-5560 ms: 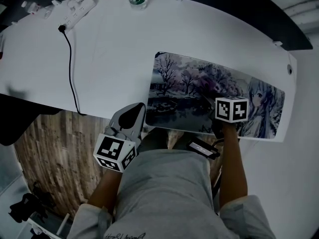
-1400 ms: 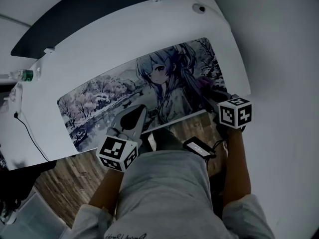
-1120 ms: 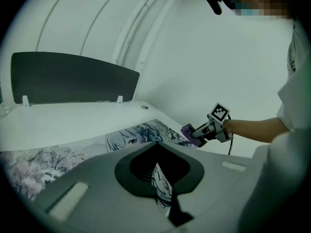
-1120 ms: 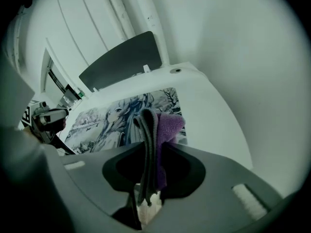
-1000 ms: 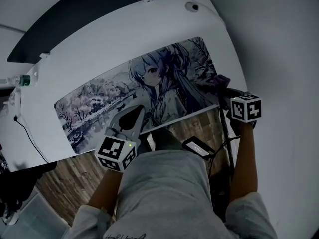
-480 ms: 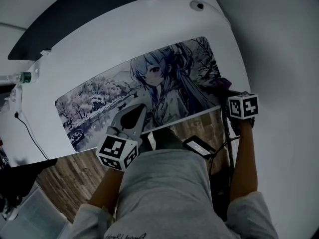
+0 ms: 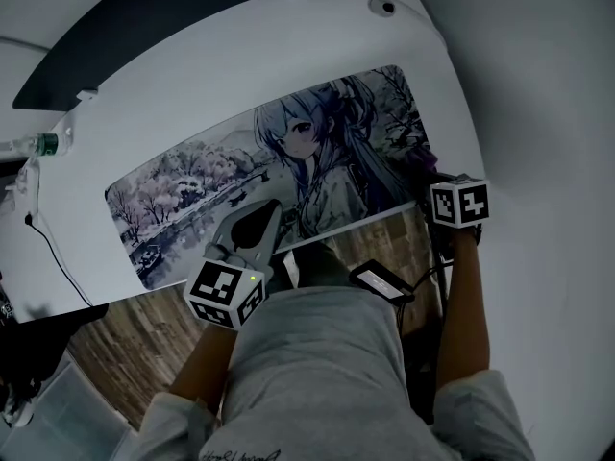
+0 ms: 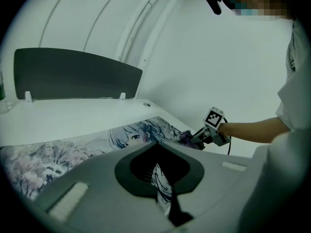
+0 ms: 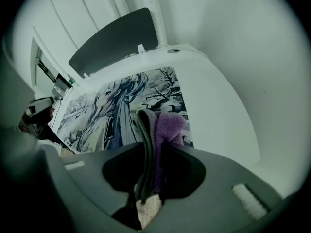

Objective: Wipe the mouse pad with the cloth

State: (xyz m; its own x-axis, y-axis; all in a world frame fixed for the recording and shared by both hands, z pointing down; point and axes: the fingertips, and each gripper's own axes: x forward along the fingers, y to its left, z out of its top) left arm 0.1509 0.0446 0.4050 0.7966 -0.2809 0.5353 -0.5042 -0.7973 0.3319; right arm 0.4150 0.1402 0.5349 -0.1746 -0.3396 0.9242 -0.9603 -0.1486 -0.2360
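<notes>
**Item:** long rectangular mouse pad (image 7: 240, 176) printed with a long-haired figure and snowy trees. It lies flat on the white table (image 7: 192, 75), its long side running along the near edge.

**Tool:** purple and grey fuzzy cloth (image 9: 167, 127), pinched as a fold between the clenched jaws of the right gripper (image 7: 434, 175). The loose end rests at the pad's right near corner, close to the table's right edge.

**Other gripper:** left gripper (image 7: 264, 214), jaws closed on nothing, over the pad's near edge towards the left. Contact with the pad cannot be told.

**Risks, as judged:**
- A stroke starting at this corner may run off the table's right edge.
- The cloth may catch the pad's rim and lift or curl it.
- If nothing pins the pad, drag from the cloth may slide it.
- Only a narrow fold is gripped, so it could pull free.

**Surroundings:**
- Clear plastic bottle (image 7: 29, 145) and thin black cable (image 7: 53, 248) at the left edge, well apart from the cloth.
- Round grommet (image 7: 385, 7) at the far right corner.

Nothing stands on the pad to block a wipe.
</notes>
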